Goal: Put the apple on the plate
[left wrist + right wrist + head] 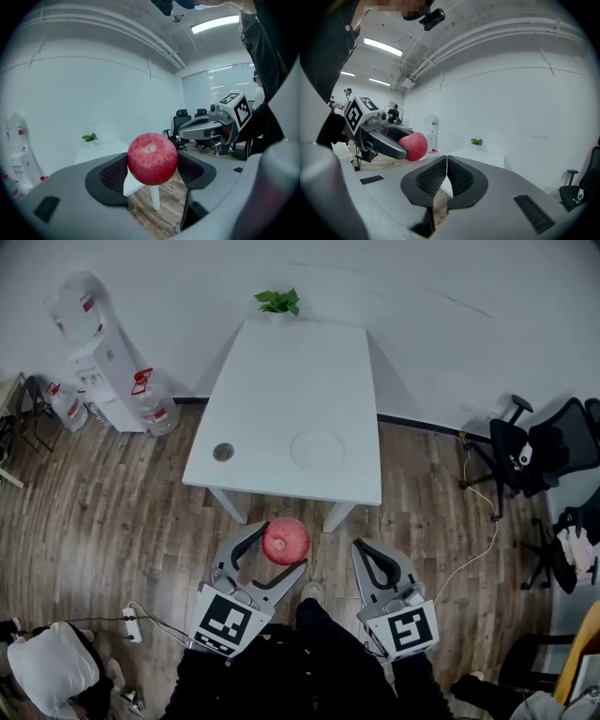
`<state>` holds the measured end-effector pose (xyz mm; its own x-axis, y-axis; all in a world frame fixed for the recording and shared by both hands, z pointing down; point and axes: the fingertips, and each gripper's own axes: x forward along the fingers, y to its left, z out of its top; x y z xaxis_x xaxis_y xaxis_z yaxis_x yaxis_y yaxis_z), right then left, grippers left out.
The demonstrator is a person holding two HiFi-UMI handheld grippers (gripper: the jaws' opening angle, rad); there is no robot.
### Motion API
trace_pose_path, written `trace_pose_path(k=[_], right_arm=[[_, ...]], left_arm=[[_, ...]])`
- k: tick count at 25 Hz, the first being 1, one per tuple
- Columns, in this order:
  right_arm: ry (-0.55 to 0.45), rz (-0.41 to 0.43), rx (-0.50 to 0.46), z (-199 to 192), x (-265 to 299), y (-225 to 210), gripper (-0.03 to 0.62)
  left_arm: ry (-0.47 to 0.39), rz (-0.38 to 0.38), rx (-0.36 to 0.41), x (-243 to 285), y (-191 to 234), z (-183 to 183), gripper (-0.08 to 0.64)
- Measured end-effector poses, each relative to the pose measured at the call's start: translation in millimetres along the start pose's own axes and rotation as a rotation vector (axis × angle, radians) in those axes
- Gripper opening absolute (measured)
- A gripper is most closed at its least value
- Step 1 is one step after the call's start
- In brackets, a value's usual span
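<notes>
Your left gripper (284,546) and right gripper (360,547) are matching pale grey shells, smooth and rounded, each widening at the back into a cube (225,622) printed with black-and-white square markers. Their fingers (111,174) carry black pads with a fine ribbed texture, set in curved dark surrounds. A short ribbed black slot (529,213) marks the grey body. You wear dark clothing (309,667)

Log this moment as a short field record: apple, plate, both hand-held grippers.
apple: red, held in the air, short of the table's near edge
plate: white, empty, on the table towards its near right corner
left hand-held gripper: shut on the apple
right hand-held gripper: jaws together, nothing between them
task state: apple not yet on the plate
</notes>
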<state>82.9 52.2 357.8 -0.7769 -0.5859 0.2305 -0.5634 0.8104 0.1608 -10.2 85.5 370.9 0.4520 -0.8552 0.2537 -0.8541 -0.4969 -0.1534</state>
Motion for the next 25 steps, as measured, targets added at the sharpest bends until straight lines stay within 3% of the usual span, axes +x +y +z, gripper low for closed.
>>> trace_pose_path(k=[10, 14, 25], right_arm=[[-0.029, 0.099, -0.009, 0.8, 52.3, -53.0, 0.041], [0.012, 0.125, -0.009, -7.3, 62.2, -70.4, 0.041], [-0.008, 0.102, -0.002, -13.9, 70.5, -118.9, 0.041]], left_arm=[[0.035, 0.095, -0.027, 49.8, 37.8, 6.2, 0.344], [0.044, 0.129, -0.068, 68.6, 45.3, 9.3, 0.344], [0.051, 0.108, -0.04, 115.0, 48.4, 15.3, 0.344]])
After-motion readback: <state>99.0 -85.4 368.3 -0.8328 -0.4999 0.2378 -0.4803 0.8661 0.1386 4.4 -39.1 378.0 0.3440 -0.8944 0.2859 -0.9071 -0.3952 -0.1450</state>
